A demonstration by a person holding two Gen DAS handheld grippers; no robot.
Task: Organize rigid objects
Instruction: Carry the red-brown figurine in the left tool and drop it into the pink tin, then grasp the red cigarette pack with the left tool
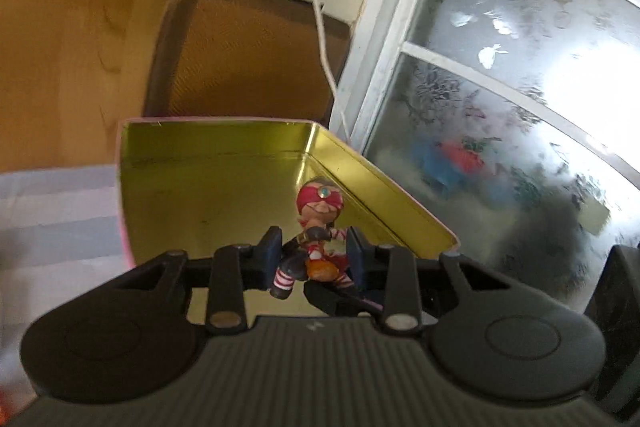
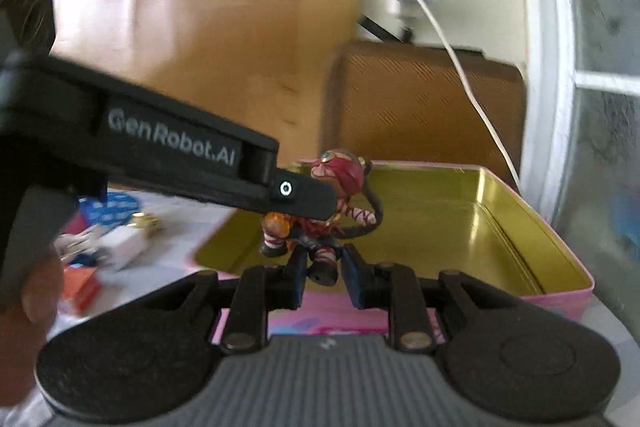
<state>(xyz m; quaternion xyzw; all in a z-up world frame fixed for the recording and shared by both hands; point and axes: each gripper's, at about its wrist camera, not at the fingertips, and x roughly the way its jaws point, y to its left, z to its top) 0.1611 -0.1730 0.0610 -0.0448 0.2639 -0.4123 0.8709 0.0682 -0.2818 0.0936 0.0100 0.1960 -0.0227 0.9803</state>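
A small figurine [image 1: 318, 227] with a red bandana is held between the blue pads of my left gripper [image 1: 316, 259], over the open pink tin with a gold inside [image 1: 224, 187]. In the right wrist view the same figurine [image 2: 324, 223] hangs over the tin [image 2: 460, 223], with the left gripper's black arm [image 2: 180, 155] crossing from the left. My right gripper [image 2: 326, 277] is close around the figurine's foot, its pads [image 2: 298, 279] narrowly apart; whether they touch the foot is unclear.
A brown chair back [image 1: 248, 47] stands behind the tin. A frosted window [image 1: 520, 87] is at the right. A white cable [image 1: 320, 27] hangs down. Small items, a white block [image 2: 124, 243] and an orange piece [image 2: 80, 287], lie on the cloth at left.
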